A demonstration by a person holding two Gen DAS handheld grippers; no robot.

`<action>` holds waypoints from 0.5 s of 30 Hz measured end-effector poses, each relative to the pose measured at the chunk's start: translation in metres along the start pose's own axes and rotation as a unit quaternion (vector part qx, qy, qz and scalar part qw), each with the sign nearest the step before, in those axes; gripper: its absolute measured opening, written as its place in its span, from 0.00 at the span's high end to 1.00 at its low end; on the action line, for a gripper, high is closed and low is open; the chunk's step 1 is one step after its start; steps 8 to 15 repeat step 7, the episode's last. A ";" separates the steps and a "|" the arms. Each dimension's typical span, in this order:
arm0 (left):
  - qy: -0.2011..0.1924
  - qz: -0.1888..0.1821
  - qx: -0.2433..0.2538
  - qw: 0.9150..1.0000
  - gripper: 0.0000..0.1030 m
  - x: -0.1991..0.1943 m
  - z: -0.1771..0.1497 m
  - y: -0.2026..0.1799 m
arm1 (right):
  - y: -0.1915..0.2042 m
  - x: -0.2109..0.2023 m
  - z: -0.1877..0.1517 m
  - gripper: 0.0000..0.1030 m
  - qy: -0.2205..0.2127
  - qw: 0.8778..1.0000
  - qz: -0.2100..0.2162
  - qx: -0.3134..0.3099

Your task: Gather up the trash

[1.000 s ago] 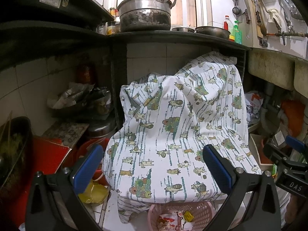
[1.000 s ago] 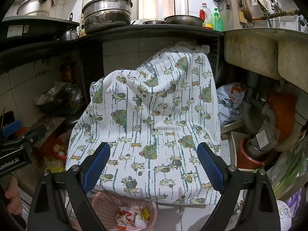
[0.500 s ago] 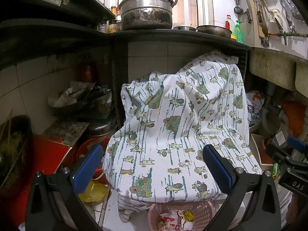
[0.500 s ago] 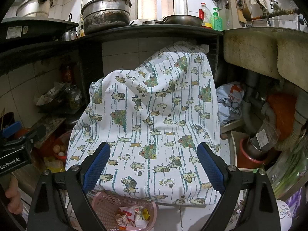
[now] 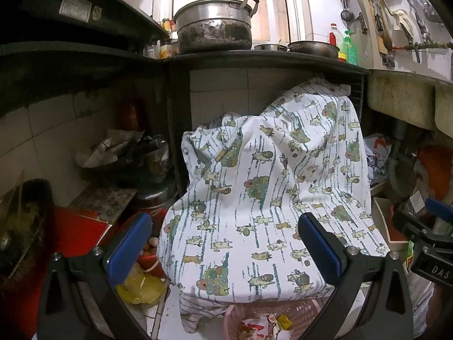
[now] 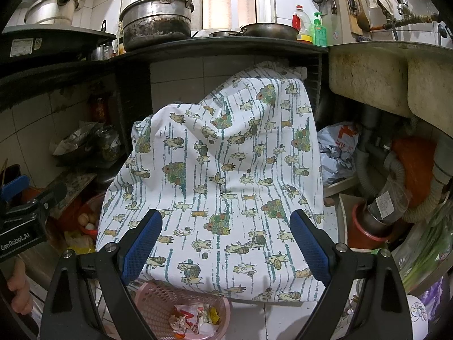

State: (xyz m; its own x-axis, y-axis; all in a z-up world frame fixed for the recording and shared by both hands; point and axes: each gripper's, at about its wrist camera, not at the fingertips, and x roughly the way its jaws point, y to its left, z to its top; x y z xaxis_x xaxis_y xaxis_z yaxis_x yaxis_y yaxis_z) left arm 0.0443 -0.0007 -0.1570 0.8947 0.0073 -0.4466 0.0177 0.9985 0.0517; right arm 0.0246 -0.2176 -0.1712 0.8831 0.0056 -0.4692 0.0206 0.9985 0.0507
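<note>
So both hand-held grippers are just hanging in front of a low kitchen surface, nothing in either one. The left hand-held gripper (image 5: 223,248) has its blue pads spread wide, released, and the right hand-held gripper (image 6: 226,243) is the same, wide apart and empty. Each one shows up at the edge of the other's view, so they sit side by side.

Right ahead of both is a big printed cloth (image 5: 271,187) with little cartoon animals and teal stripes, draped from under the dark surface (image 5: 263,59) down toward the floor. Can't tell what's under it.

The trash is down at the bottom: a pink plastic basket (image 6: 158,300) sits on the tiled floor just below the cloth's lower edge, with crumpled wrappers (image 6: 192,318) in it, red, white and yellow bits. From the left wrist view the cloth's hem overlaps the basket's rim.

On top of the surface there's a blackened metal pot (image 5: 215,27), a wok-type pan (image 5: 314,48) and a green soap bottle (image 5: 351,51). A stained sink (image 6: 368,70) is off to the right, with hoses and an orange bucket (image 6: 413,153) underneath.
</note>
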 end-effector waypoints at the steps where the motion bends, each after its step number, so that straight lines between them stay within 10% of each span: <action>1: -0.001 -0.001 0.001 1.000 0.00 0.000 0.000 0.000 | 0.000 0.000 0.000 0.10 0.000 1.000 0.000 0.000; 15: -0.002 -0.005 -0.003 1.000 0.00 -0.001 0.001 0.002 | -0.001 0.000 0.000 0.10 -0.001 1.000 0.001 -0.002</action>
